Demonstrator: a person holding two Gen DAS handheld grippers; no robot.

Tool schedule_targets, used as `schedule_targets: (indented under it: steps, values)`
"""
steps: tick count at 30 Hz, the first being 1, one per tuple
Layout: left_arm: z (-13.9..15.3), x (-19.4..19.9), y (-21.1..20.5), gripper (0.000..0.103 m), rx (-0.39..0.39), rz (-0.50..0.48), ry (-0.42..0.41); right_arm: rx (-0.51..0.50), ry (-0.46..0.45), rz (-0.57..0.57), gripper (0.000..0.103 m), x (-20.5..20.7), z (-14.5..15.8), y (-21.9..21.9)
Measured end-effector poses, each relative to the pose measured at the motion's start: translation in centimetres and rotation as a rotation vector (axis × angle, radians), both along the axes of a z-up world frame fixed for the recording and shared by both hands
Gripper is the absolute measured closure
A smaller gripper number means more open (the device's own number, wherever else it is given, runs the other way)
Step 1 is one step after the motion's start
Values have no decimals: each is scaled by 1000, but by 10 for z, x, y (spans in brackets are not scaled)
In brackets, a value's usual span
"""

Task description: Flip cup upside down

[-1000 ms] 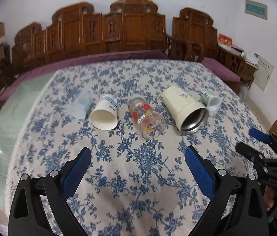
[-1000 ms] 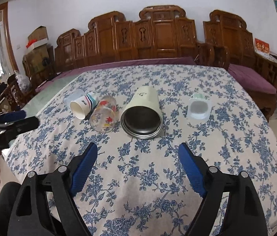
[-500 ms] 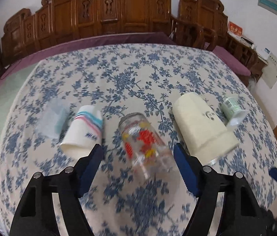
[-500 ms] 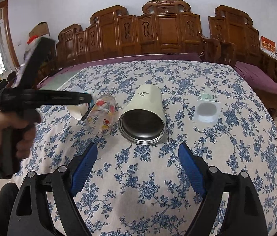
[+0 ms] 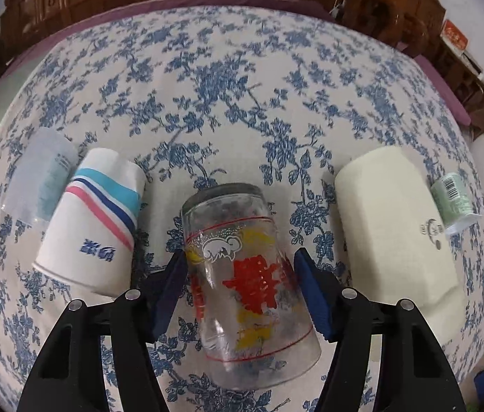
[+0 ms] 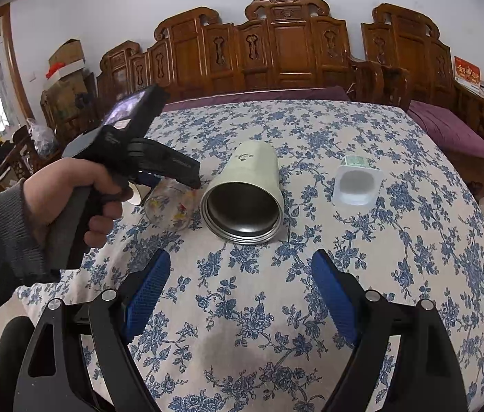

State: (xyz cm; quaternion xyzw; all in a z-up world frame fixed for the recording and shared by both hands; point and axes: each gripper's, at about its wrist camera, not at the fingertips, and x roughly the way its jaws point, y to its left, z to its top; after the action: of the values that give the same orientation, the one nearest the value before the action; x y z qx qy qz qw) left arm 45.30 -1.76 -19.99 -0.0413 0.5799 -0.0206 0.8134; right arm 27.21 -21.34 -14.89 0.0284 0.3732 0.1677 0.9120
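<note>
A clear glass cup [image 5: 242, 274] with red and yellow print lies on its side on the blue-flowered tablecloth [image 5: 228, 79], mouth toward me. My left gripper [image 5: 242, 292] is open and straddles the glass, one blue pad on each side; whether the pads touch it I cannot tell. In the right wrist view the glass [image 6: 170, 209] lies under the left gripper's body [image 6: 139, 158]. My right gripper [image 6: 242, 295] is open and empty above the tablecloth [image 6: 413, 240], nearer than the cups.
A striped paper cup [image 5: 94, 219] and a clear plastic cup [image 5: 36, 178] lie left of the glass. A cream steel tumbler [image 5: 393, 226] [image 6: 245, 195] and a small yogurt pot [image 5: 454, 195] [image 6: 355, 182] lie to its right. Carved wooden chairs [image 6: 286, 44] stand behind the table.
My left gripper has moved forward and down over the row of cups, and its fingers now straddle the glass cup. The right gripper has stayed nearly still.
</note>
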Motion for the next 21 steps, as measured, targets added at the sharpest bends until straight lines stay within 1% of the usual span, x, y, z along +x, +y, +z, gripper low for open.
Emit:
schedule_targets:
  steps: [3,8,12,16,19,21]
  values:
    - [-6,2,-2,44,0,-21,37,-3,0,3,17,-2,-1,0]
    - [-3,-7,-5,46,31,-67,37,-10,-5,-1,17,-7,1,-2]
    - [14,-31,1,46,17,-93,-6,-13,-17,-18,17,-10,5,-7]
    - [34,-66,3,46,-14,-127,-51,-15,-22,-45,17,-16,4,-15]
    - [45,-96,4,46,-31,-151,-82,-12,-29,-66,17,-20,3,-21]
    - [46,-110,3,46,-36,-160,-99,-15,-34,-74,17,-23,3,-23]
